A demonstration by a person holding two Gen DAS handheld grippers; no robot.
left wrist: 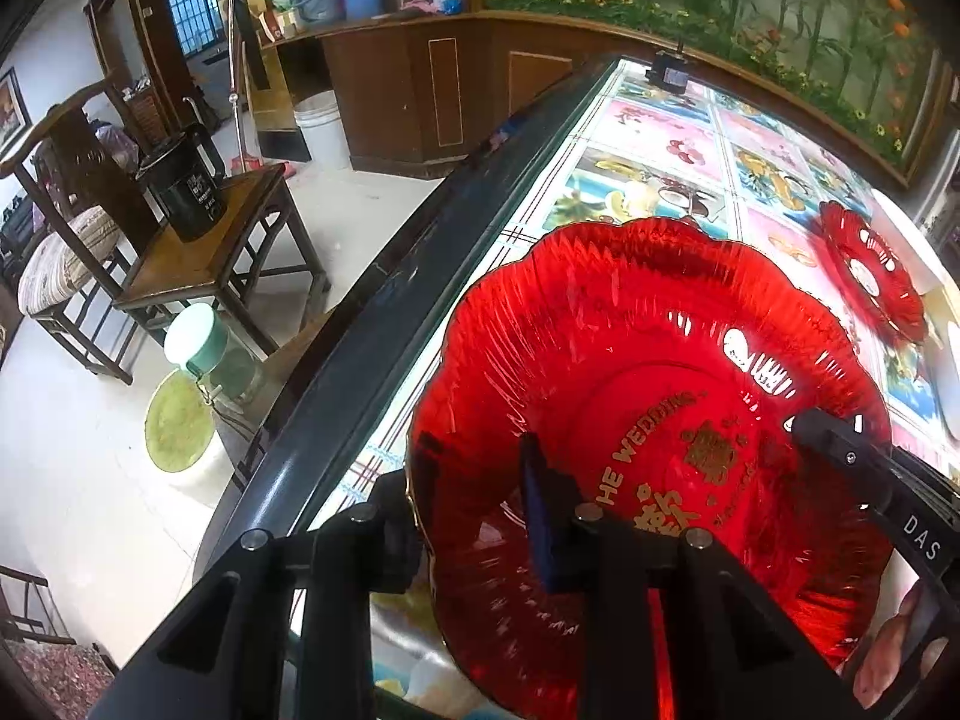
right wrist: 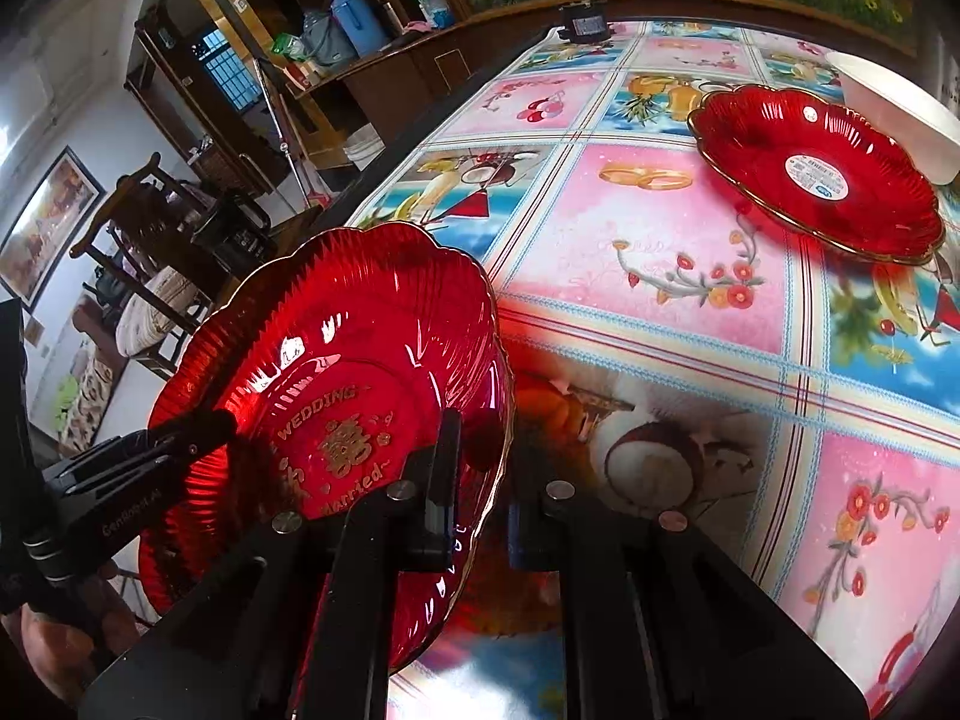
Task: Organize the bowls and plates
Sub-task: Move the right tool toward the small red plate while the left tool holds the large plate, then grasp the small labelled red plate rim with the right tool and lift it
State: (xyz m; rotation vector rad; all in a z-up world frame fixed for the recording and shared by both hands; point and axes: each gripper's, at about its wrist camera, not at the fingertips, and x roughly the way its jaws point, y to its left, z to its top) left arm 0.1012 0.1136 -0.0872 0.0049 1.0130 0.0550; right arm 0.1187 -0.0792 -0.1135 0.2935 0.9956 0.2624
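Red scalloped plate [left wrist: 630, 360], translucent, ribbed, gilt rim, gold lettering reading "WEDDING" and "Married" around a double-happiness character — held tilted above the near edge of the table [right wrist: 660, 312], partly overhanging it, clasped on two opposite sides of its rim. Left gripper [left wrist: 474, 510]: one finger, with a blue pad [left wrist: 540, 516], lies inside the plate, the other outside and below the rim; clenched on the plate's edge. Right gripper [right wrist: 480, 498]: one finger lies over the plate's inner wall, the other under the rim on the table side; likewise clamped on the same plate. In the left wrist view the right gripper's fingertip enters from the right onto the far rim; in the right wrist view the left gripper's arm, marked with white lettering, enters from the left. Second red plate [right wrist: 822, 174], same pattern, white round label at its centre — resting flat on the table, well apart from the held plate, toward the far right. White bowl [right wrist: 900, 114]: just beside the second plate, behind it, its rim appearing to overlap that plate's far edge. Table covering: glossy cloth in squares of pink and blue, printed with fruit, flowers and rings. Surroundings, left of the table: wooden chair [left wrist: 78, 228] with a striped cushion, small wooden side table [left wrist: 240, 240] bearing a dark bucket [left wrist: 186, 186], white pail [left wrist: 321, 126] on the floor.
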